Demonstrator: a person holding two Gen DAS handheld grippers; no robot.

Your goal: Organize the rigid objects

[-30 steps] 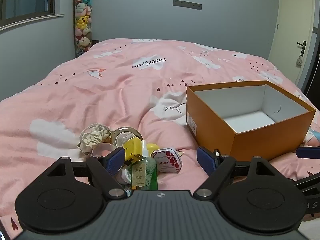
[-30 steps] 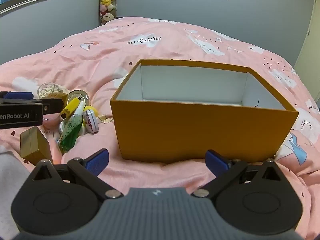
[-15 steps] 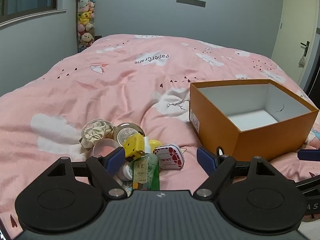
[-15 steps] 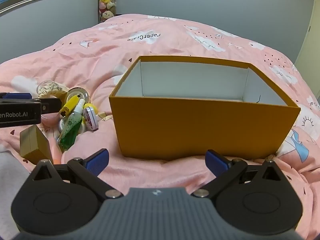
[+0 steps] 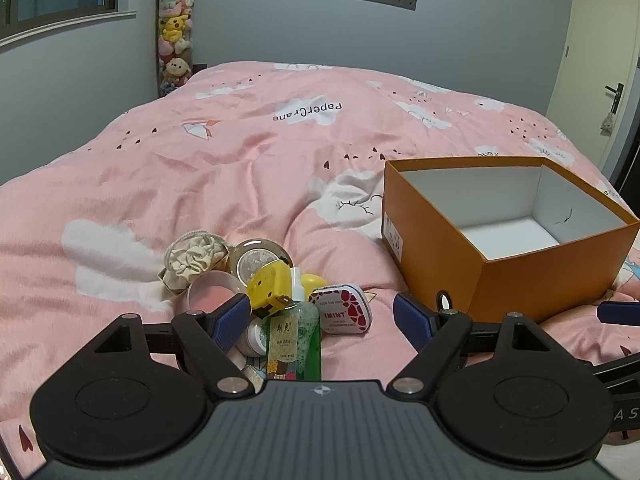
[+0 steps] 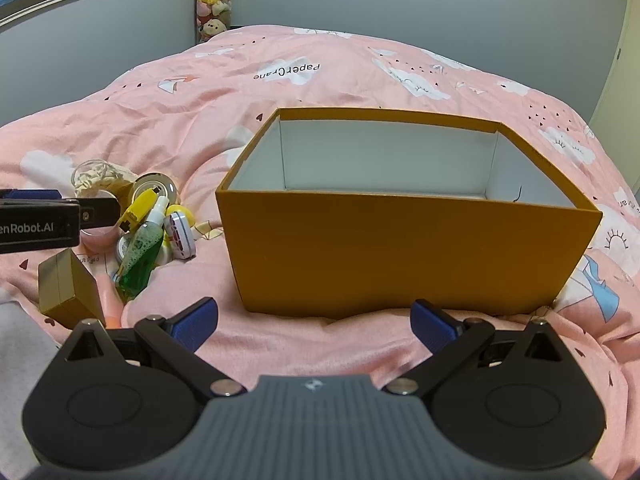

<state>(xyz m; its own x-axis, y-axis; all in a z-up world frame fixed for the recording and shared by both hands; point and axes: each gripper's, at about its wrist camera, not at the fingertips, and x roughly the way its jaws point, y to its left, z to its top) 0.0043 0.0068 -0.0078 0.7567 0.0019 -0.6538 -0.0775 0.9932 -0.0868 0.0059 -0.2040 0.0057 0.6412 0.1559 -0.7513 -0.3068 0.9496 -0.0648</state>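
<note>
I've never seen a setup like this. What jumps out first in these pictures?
A big open orange box sits empty on the pink bedspread, filling the right gripper's view. To its left lies a small heap of items: a green bottle, a mint tin and a yellow tape measure, just ahead of the open left gripper.

Box (image 6: 404,248): matt orange card
Bottle (image 5: 295,334): clear glossy plastic
Tin (image 5: 341,309): smooth metal
Bedcover (image 5: 224,168): soft creased cloth

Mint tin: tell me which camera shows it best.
Left wrist view. The mint tin faces the camera, its label readable, beside the green bottle. The right wrist view shows the tin only edge-on and smaller.
</note>
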